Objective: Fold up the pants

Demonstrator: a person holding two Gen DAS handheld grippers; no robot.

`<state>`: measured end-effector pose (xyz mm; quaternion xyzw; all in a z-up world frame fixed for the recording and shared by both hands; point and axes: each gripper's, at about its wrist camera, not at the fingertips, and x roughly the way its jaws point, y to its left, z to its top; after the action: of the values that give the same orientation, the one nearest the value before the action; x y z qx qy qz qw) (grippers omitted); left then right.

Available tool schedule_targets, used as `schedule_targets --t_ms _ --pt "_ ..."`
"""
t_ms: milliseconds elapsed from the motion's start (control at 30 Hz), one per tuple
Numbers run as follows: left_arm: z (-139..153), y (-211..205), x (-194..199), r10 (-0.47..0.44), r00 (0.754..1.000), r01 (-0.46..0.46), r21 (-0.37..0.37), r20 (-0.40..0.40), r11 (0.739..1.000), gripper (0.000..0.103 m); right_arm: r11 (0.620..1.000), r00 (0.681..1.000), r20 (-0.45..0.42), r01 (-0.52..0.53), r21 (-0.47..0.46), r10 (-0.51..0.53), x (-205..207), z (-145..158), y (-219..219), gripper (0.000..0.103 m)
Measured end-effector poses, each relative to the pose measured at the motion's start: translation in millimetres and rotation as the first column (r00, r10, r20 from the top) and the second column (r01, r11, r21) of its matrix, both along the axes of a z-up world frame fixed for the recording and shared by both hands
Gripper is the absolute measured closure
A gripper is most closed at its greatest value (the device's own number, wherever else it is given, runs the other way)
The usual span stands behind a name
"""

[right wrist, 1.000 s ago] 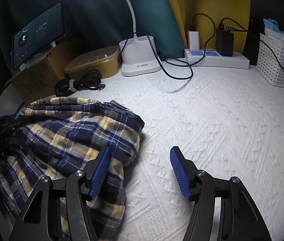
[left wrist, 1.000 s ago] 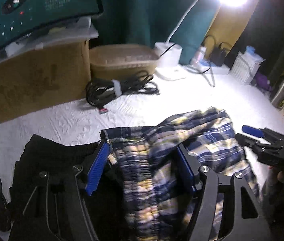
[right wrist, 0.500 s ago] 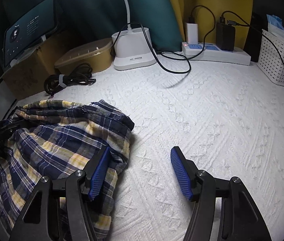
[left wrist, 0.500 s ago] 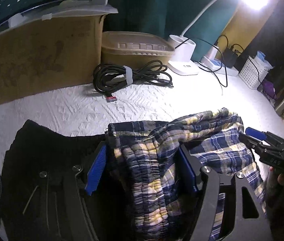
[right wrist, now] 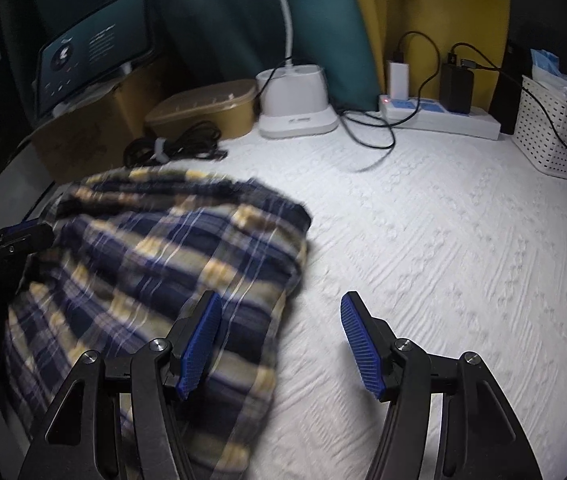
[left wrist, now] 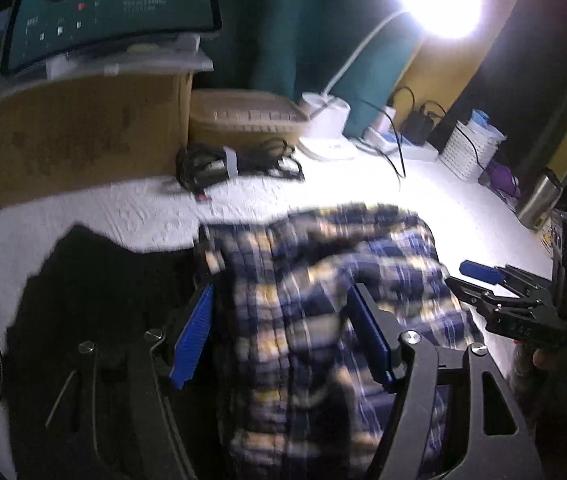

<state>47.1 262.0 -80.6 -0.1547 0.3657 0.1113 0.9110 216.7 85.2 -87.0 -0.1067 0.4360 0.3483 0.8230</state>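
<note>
Here, from my left wrist, my left claw (left wrist: 279,336) stands apart straddling the bunched plaid pants (left wrist: 323,280); the cloth runs straight up between the blue pads (left wrist: 193,336), though blur hides whether they press it.

From my right wrist, my right claw (right wrist: 279,344) stands apart over bare white tabletop (right wrist: 443,240), gripping nothing, and the heap lies to its left, so I judge my left the nearer.

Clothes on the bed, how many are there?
2. The plaid pants lie bunched in the middle of the white cover; a black garment lies flat beside them, by the cardboard box. More could be hidden underneath.
</note>
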Motion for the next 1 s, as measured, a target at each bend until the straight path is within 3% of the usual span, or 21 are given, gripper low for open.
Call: schedule_targets --t_ms 267,400,600,1000 --pt "-34.9 2.5 -12.9 0.024 0.997 -0.024 0.011 -0.075 1.0 0.034 0.998 1.0 0.003 0.001 -0.07 -0.001 -14.4 -15.8 -6.8 0.039" --pt "-32.2 -1.5 -17.9 0.026 0.997 -0.024 0.03 -0.067 0.999 0.034 0.997 1.0 0.012 0.014 -0.072 -0.013 -21.5 -11.6 -13.7 0.039" --pt "-17.7 -13.3 -32.6 -0.015 1.0 0.015 0.002 -0.007 1.0 0.034 0.999 1.0 0.001 0.002 -0.045 -0.002 -39.9 -6.1 -20.8 0.039" --pt "-35.8 -23.8 -47.7 -0.003 0.998 0.005 0.031 -0.055 1.0 0.034 0.999 1.0 0.005 -0.012 -0.053 0.013 -69.4 -14.1 -31.3 0.039"
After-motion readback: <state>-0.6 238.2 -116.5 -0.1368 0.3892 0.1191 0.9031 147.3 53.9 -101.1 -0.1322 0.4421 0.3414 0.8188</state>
